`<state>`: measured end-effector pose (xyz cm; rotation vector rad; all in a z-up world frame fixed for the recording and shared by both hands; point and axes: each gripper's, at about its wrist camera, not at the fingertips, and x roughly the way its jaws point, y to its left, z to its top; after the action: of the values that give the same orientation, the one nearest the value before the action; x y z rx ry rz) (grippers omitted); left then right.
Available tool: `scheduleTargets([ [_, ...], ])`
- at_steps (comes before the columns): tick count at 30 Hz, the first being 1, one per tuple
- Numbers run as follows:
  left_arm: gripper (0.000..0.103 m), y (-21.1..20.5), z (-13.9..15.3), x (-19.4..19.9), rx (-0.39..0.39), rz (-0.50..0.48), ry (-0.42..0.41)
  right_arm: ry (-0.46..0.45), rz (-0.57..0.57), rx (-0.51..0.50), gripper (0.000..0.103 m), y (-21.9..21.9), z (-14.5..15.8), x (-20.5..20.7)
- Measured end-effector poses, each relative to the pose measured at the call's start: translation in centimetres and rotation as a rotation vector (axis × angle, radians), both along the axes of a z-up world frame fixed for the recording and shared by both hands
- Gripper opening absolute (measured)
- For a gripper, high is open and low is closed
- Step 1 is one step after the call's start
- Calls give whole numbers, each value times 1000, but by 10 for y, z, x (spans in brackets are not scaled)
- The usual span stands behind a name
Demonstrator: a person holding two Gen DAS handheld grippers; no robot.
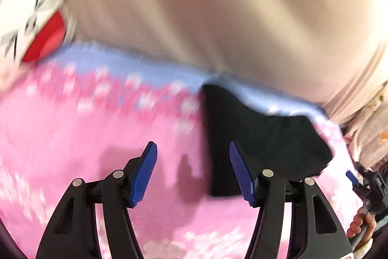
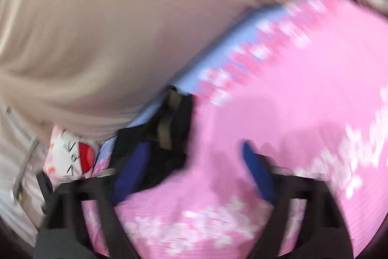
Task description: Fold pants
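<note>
Black pants (image 1: 254, 137) lie bunched on a pink flowered bedcover (image 1: 84, 137), near its blue edge. My left gripper (image 1: 192, 149) is open and empty above the cover, the pants just beyond and under its right finger. In the right wrist view, blurred by motion, the black pants (image 2: 167, 137) lie ahead left. My right gripper (image 2: 196, 152) is open and empty, its left finger (image 2: 131, 174) over the pants' edge. The other gripper and hand show at the left wrist view's right edge (image 1: 363, 198).
A person in a beige top (image 1: 206, 4) stands close behind the blue border (image 1: 121, 60). A white cushion with a red mark (image 1: 36, 35) lies at the left; it also shows in the right wrist view (image 2: 75, 157).
</note>
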<state>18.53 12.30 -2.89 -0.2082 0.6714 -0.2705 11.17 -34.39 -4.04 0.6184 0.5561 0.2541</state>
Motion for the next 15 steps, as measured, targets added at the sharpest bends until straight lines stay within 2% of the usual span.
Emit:
scheduleTargets([
  [2, 63, -30, 21, 13, 37, -26, -51, -50, 94, -66, 48, 47, 26, 25],
  [4, 63, -65, 23, 44, 89, -22, -38, -50, 150, -145, 47, 89, 29, 62],
  [6, 63, -96, 4, 85, 160, -13, 46, -17, 179, -171, 47, 108, 19, 94],
  [7, 63, -107, -17, 113, 182, -9, 136, 26, 174, -184, 45, 113, 5, 118],
  [8, 59, -108, -33, 127, 185, 19, 192, 56, 151, -188, 45, 112, -4, 134],
  [9, 59, -104, -51, 144, 173, 66, 264, 107, 109, -196, 45, 102, -23, 154],
  [10, 61, -95, -74, 163, 128, 84, 339, 142, 66, -207, 39, 88, -38, 164],
  [11, 68, -84, -88, 171, 58, 73, 379, 189, 30, -198, 22, 71, -56, 176],
  [12, 70, -72, -94, 176, -27, 63, 395, 169, 51, -110, 9, 57, -64, 178],
  [13, 70, -68, -93, 177, -48, 54, 401, 193, 50, -4, 0, 40, -72, 179],
  [14, 70, -68, -93, 178, -37, 46, 400, 209, 68, 67, 0, 34, -73, 182],
  [15, 71, -71, -92, 176, -8, 42, 387, 225, 70, 93, 0, 32, -71, 180],
])
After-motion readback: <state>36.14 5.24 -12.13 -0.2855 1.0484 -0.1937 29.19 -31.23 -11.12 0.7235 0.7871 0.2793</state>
